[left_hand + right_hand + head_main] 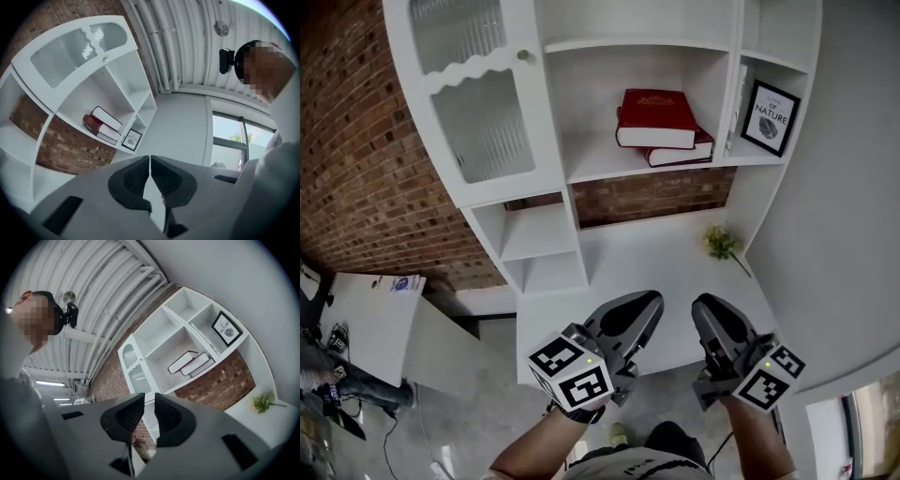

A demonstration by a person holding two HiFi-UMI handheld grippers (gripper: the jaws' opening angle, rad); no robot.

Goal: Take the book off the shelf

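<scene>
Two dark red books [655, 115] lie stacked flat in the middle compartment of the white shelf unit [642, 45]; the top one rests askew on the lower one [682, 152]. Both grippers hang well below the shelf, over the front edge of the white counter, apart from the books. My left gripper [652, 300] is shut with nothing in it; its pads meet in the left gripper view [150, 159], with the books [100, 124] far off. My right gripper [702, 304] shows a narrow gap between its jaws [150, 398], with nothing between them, and points up toward the books [190, 363].
A framed "NATURE" print [770, 116] stands in the narrow compartment right of the books. A cabinet door with ribbed glass [477, 111] is to the left. A small green sprig [723, 244] lies on the white counter [628, 262]. A brick wall backs the unit. A white table [364, 319] stands at the lower left.
</scene>
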